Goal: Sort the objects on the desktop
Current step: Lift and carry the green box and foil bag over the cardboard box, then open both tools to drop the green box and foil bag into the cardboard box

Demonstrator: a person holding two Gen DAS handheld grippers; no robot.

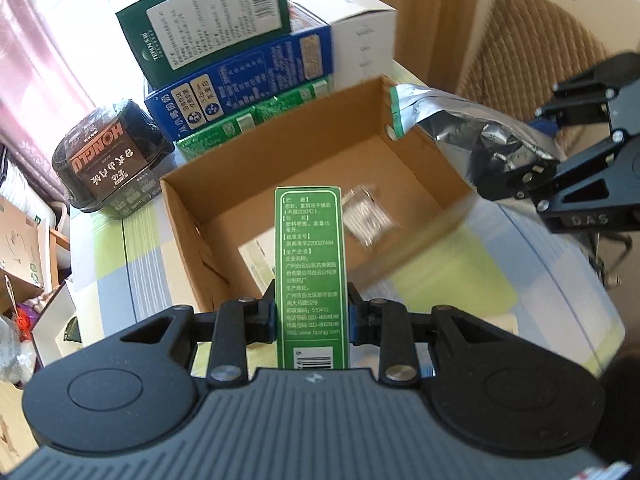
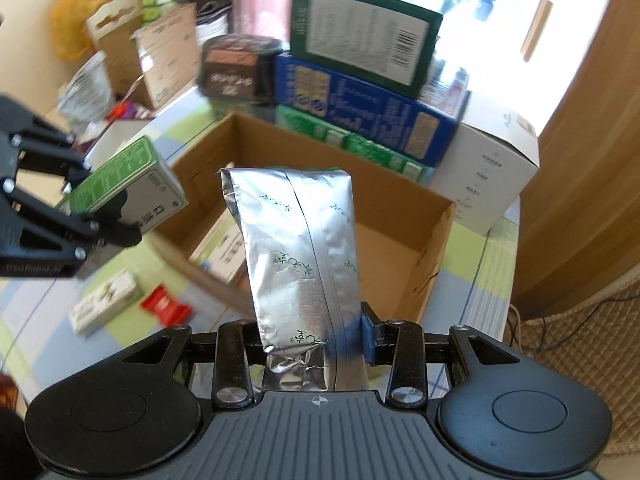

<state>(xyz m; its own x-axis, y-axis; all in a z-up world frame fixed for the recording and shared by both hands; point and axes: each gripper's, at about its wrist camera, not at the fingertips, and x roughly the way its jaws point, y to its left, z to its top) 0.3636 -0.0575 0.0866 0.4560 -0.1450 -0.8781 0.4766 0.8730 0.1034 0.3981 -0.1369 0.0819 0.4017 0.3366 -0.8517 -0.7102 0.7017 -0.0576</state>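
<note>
1. Sorting stands partway: already lying in the open cardboard box [image 1: 320,184], centre of both views, are a pale flat carton [image 2: 224,252] at its lower left and a small clear packet [image 1: 368,216], blurred, on its floor.
2. Clenched on a slim green box [image 1: 310,272], left gripper [image 1: 311,320] holds it upright at lower centre of the left view, just at the box's near wall and not yet inside.
3. Clamped on a silver foil pouch [image 2: 300,256], right gripper [image 2: 316,340] carries it at centre of the right view, hanging over the box's near edge, unreleased.
4. Left on the counter [image 2: 472,256], lower left of the right view: a white-and-green small carton [image 2: 106,300] and a red wrapper [image 2: 166,306], both outside the box.
5. Looks rigid and sharp-cornered, the green box, with white print and a barcode; crinkled and soft, the pouch, with a folded seam and green marks.
</note>
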